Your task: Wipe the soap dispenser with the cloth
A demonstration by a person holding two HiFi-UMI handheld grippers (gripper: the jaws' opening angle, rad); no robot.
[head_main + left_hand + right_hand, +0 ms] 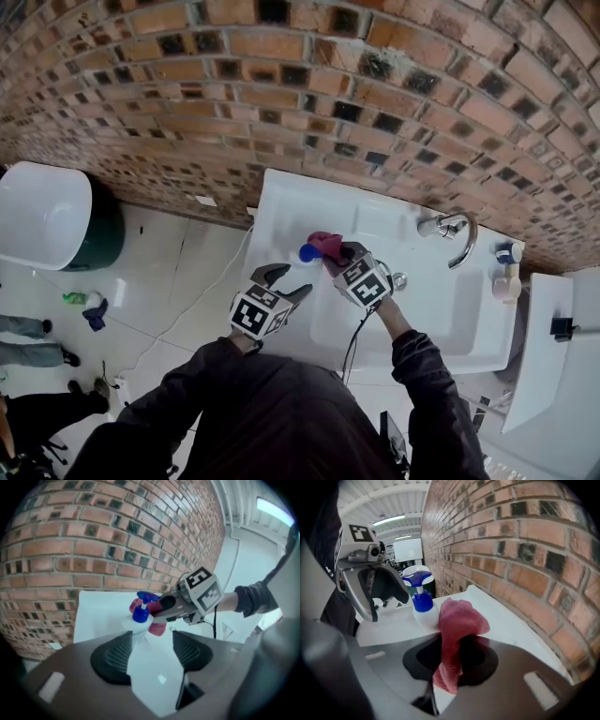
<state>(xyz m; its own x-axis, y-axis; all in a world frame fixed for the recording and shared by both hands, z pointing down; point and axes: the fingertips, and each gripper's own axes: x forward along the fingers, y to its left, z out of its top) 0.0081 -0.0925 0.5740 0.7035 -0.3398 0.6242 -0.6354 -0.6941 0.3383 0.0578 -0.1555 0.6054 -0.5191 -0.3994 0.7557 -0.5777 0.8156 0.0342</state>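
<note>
The upright soap dispenser (139, 615) stands just ahead of the left gripper (153, 638), fingers (112, 658) wide and empty; the right gripper (456, 644) pinches the cloth (460, 618) beside it.

The left gripper's (152, 641) fingers (112, 660) stand apart over the white surface (96, 616). Just beyond the left finger's tip stands the soap dispenser (139, 615). The right gripper (161, 607) presses a pink cloth (157, 629) against it, before a brick wall (93, 541).

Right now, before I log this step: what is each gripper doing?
Left gripper: open, nothing gripped; the soap dispenser stands just ahead.
Right gripper: shut on the pink cloth.
</note>
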